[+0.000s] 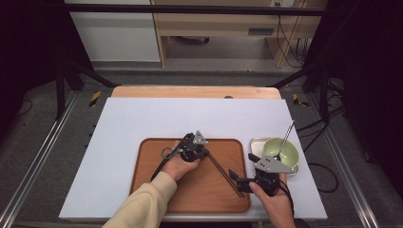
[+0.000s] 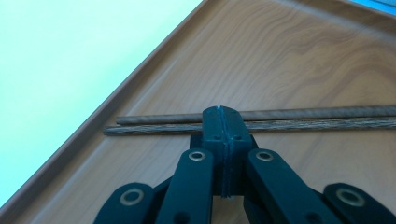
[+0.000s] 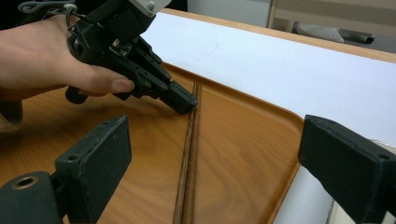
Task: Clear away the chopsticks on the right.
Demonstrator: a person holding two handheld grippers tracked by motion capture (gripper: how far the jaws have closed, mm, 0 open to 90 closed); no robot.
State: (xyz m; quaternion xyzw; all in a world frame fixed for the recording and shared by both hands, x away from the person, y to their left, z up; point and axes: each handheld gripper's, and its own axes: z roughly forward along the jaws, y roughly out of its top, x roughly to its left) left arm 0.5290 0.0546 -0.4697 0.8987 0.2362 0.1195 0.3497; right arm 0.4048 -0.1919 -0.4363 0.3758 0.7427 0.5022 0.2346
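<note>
Over the chopsticks [image 3: 189,140], left hand [image 3: 42,56] low.

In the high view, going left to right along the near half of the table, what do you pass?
Cream sleeve → left gripper on the wooden tray → chopsticks → right gripper → green bowl with a metal utensil leaning in it.
</note>
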